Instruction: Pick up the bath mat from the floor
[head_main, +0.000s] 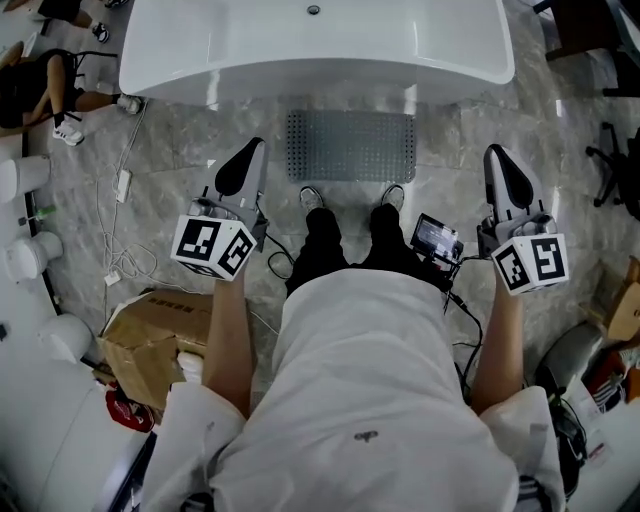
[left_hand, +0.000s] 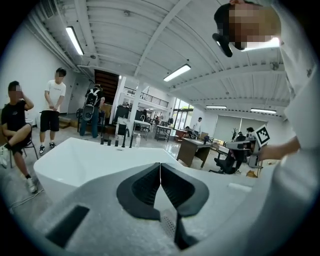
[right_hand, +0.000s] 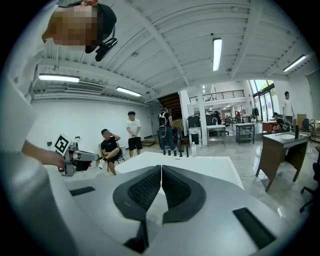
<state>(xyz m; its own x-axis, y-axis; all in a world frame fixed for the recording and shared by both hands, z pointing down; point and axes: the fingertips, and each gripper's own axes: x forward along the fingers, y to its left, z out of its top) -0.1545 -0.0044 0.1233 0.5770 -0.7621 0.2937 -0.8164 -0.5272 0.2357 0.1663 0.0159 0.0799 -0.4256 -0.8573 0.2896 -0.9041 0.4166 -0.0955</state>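
- The bath mat (head_main: 350, 145) lies flat on the floor, just in front of the bathtub (head_main: 315, 50), untouched.
- The left claw (head_main: 246, 160) and right claw (head_main: 500, 165) are both closed and empty, either side of the mat and short of the bathtub.
- Reaching, gripping and lifting are all left to do.

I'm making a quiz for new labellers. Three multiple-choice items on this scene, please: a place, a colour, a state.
1. Where is the bath mat? A on the floor before the bathtub; B inside the bathtub; C held in the air.
2. Mat colour? A red; B grey; C yellow.
3. The left gripper and right gripper are: A both open; B both shut, empty; C gripping the mat.
Answers: A: it lies flat between bathtub and shoes. B: its dotted surface is grey. B: pads meet, nothing between.
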